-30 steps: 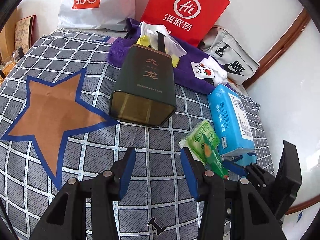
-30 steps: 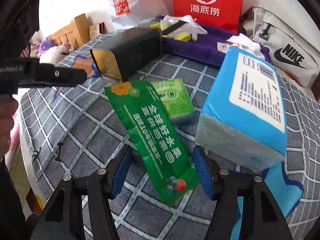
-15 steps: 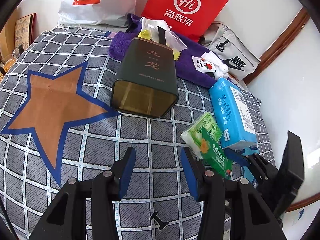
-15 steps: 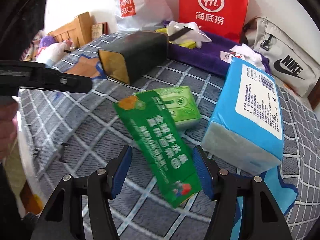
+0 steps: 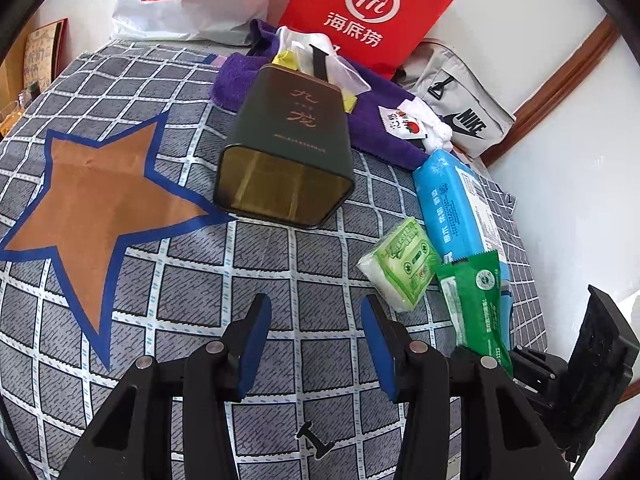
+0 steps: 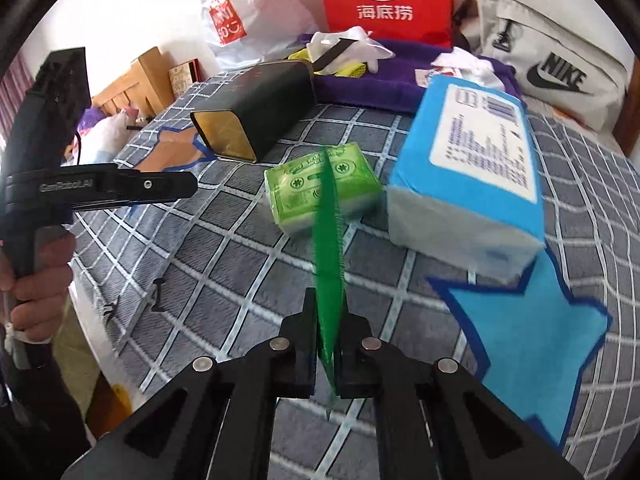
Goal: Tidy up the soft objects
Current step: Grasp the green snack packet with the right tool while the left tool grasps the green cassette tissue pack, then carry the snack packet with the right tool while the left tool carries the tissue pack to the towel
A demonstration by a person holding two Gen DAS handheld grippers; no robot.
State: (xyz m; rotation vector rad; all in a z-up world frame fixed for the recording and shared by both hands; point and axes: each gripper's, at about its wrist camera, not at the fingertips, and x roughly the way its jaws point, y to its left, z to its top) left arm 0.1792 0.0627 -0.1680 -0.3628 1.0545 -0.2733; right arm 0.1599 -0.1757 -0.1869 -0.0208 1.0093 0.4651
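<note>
got my right tool (image 6: pixel 325 354) clamped on the bottom edge of the green sachet (image 6: pixel 328 256), lifted just off the bed (image 6: pixel 224 280) beside the tissue packs, feels thin, floppy, slick, so I'd pinch the seam

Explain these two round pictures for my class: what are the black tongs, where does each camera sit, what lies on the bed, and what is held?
A person holds a two-fingered tool in each hand; a fisheye camera on each looks along its fingers. The left tongs are open and empty. The right tongs are shut on a flat green sachet, seen edge-on. On the checked bedcover lie a dark tin on its side, open end facing us, a small green tissue pack and a large blue tissue pack.
</note>
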